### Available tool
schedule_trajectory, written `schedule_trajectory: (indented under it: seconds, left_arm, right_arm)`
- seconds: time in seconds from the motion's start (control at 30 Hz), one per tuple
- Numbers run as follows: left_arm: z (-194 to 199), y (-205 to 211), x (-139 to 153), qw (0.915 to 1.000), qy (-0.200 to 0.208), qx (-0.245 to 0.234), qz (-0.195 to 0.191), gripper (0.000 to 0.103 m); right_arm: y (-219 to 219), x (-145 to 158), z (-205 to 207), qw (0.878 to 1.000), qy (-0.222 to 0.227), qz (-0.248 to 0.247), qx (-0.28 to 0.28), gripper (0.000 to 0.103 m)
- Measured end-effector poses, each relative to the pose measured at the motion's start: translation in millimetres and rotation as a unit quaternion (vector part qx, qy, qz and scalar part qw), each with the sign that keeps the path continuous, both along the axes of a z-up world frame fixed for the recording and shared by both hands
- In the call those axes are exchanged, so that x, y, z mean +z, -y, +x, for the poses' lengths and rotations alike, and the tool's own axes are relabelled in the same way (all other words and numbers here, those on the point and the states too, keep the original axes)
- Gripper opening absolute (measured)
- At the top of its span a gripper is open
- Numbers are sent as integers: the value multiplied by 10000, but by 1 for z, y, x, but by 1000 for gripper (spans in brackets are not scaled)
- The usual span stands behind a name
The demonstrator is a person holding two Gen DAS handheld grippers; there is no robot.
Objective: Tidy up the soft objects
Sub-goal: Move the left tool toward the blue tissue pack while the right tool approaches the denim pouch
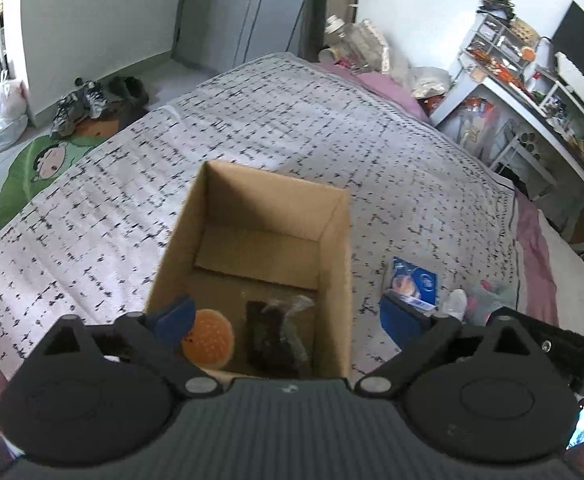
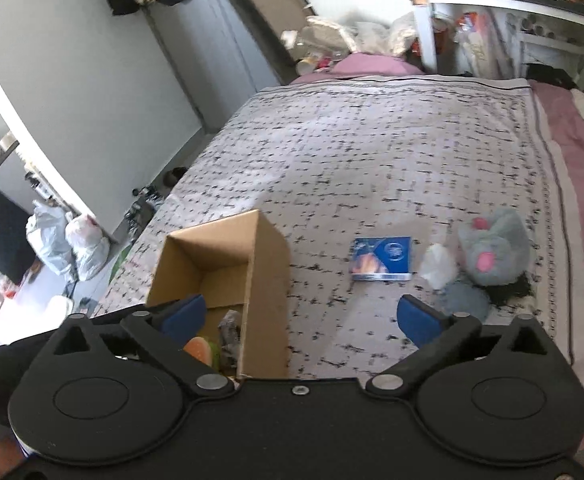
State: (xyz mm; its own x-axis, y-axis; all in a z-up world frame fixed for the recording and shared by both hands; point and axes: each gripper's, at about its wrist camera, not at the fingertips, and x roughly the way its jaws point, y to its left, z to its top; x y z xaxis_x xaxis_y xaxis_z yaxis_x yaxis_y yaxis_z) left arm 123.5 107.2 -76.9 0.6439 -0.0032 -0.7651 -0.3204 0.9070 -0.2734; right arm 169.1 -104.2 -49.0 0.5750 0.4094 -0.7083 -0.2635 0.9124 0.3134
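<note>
- Both tools, left tool (image 1: 287,316) and right tool (image 2: 302,318), are gaping empty.
- Right tool is facing the plush toy (image 2: 494,248) ahead-right; it should pinch its middle, then drop it into the box (image 2: 265,288).

Left gripper (image 1: 287,320): matte black, ribbed grey housing across the middle, two round black discs at the flanks, triangular cut-outs above, silver pivot pins, blue pads (image 1: 175,316) on black linkage arms.

Right gripper (image 2: 300,316): same build (smooth black housing instead of ribbed), one small centre screw, silver pins, blue pads (image 2: 416,318).
</note>
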Motion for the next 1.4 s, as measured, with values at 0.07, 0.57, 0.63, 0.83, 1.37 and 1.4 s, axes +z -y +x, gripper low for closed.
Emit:
schedule_trajectory:
  seconds: [0.07,0.57,0.63,0.83,1.37,1.4]
  left_arm:
    - [1,8,3,10000,39,-84,-10,102]
    - [18,55,8,9994,46,-326,124,102]
    - [21,60,6,9993,2,-369,96,102]
    - [32,74,3,9990,-94,-420,154,102]
    - [67,104,-14,9974,-316,-616,180,102]
    - [69,105,-14,9974,-301,-631,190,102]
  right_arm:
    - [9,0,1,9999,2,-16,-107,103]
    - [62,-6,15,9985,-98,0,-530,103]
    - [66,-9,18,9983,-160,7,-560,103]
    - [74,-11,26,9976,-166,-282,-616,103]
    - [116,-35,64,9872,-639,286,-1430,103]
    - [119,-38,66,9848,-725,337,-1540,103]
